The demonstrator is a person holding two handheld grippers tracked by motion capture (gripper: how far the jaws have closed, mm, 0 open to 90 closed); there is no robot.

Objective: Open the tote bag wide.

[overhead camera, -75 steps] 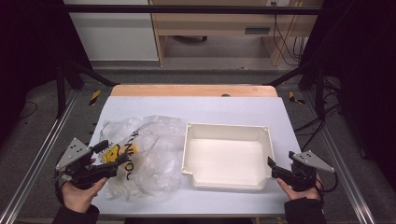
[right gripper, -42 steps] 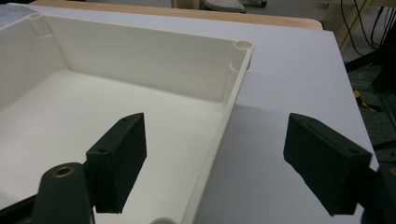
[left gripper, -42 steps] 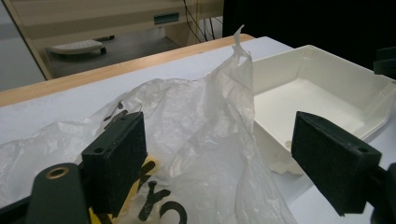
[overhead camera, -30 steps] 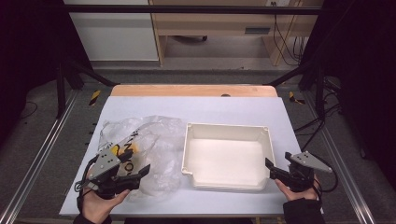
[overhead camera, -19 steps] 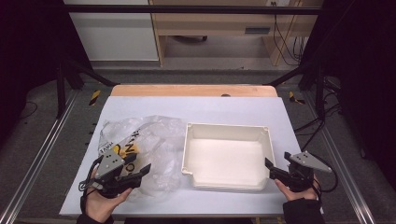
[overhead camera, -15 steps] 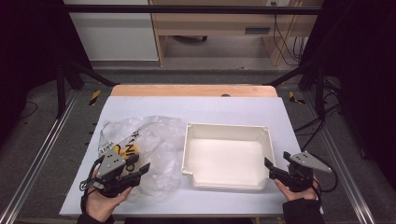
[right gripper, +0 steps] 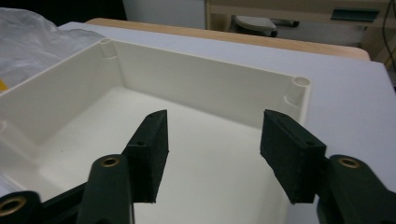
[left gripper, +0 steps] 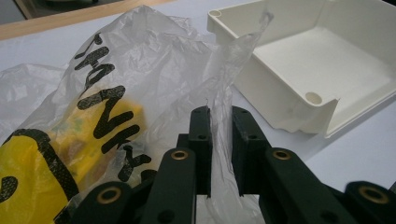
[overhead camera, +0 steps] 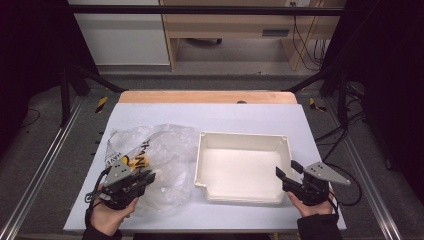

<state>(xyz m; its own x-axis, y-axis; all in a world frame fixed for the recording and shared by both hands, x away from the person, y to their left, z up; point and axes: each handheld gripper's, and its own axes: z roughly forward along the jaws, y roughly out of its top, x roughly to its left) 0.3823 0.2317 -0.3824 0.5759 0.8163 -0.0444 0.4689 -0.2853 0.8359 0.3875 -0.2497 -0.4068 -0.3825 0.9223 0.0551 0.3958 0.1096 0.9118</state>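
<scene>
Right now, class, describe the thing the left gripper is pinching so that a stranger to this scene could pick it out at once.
Start at the white table and find the cream tray near its middle. Just left of the tray lies a crumpled clear plastic bag, a fold of it caught between the left gripper's jaws. Unlike the rigid, plain tray, it is soft, see-through and printed with black letters and a yellow patch.

Clear bag (left gripper: 154,74) with black lettering, yellow inside; cream tray (overhead camera: 243,141).
</scene>
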